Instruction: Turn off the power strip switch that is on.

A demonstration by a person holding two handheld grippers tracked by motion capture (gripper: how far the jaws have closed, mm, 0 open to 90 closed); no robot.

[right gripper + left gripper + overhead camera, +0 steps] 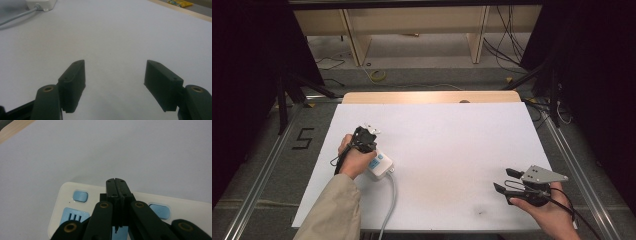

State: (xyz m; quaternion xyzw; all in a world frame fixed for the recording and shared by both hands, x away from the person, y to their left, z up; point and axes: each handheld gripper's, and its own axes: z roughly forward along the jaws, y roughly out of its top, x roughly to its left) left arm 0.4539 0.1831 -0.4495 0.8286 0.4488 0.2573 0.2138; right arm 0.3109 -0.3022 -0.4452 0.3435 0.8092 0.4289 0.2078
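Left claw [117, 182] clenched, pressing down on power strip [175, 205], steadying it; right claw [115, 83] released, idle over bench [447, 145].

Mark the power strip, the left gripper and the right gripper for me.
power strip [65, 195], left gripper view, bare white top face near its corner.
left gripper [117, 185], left gripper view, where the shut tips meet.
right gripper [115, 75], right gripper view, gap midway between the open tips.

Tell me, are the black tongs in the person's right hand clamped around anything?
No: the right tongs stand wide open, with bare white table sheet showing between the two black jaws.
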